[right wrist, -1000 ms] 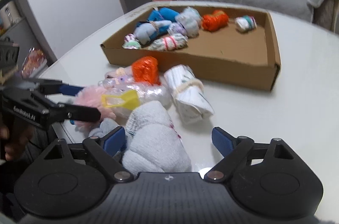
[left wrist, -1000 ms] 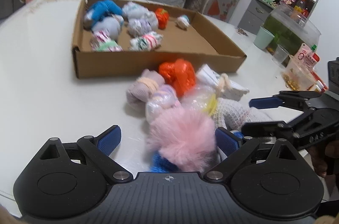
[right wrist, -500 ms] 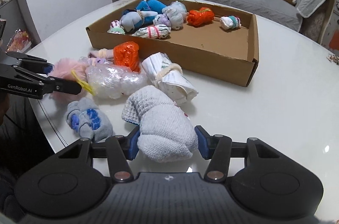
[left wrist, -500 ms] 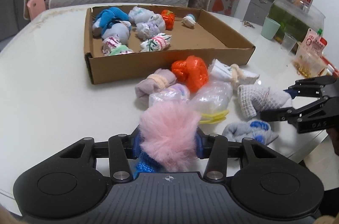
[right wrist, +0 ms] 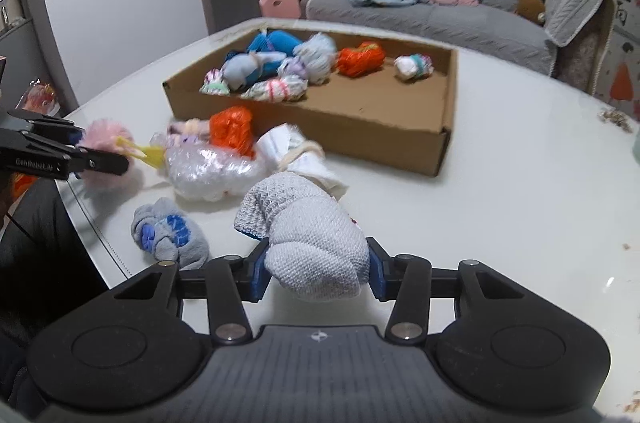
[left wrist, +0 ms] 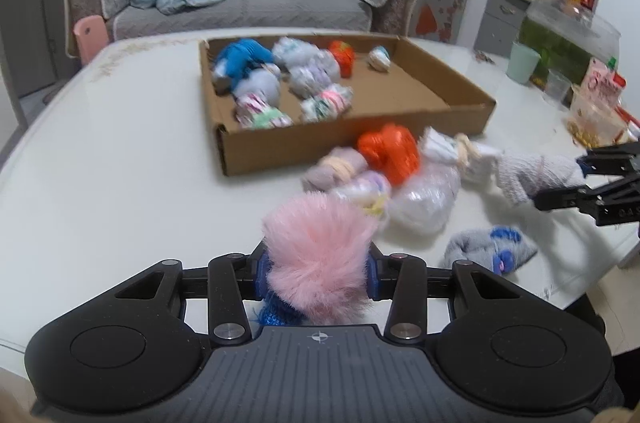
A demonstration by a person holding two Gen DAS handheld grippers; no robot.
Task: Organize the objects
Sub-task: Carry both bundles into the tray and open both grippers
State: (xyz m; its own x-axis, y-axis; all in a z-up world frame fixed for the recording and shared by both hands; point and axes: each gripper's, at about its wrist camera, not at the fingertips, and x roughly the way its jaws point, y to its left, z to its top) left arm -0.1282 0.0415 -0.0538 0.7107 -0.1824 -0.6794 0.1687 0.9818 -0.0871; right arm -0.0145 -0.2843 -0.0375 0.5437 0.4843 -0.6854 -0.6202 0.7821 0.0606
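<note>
Now my left gripper (left wrist: 316,273) is closing on the pink pompom (left wrist: 320,247), my right gripper (right wrist: 318,269) on the grey knit roll (right wrist: 312,231) (both near the cardboard box (right wrist: 360,127)).

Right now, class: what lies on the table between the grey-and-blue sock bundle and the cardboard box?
In the right wrist view, the clear plastic bag, the orange bundle and a white tied roll lie between the sock bundle and the box.
</note>
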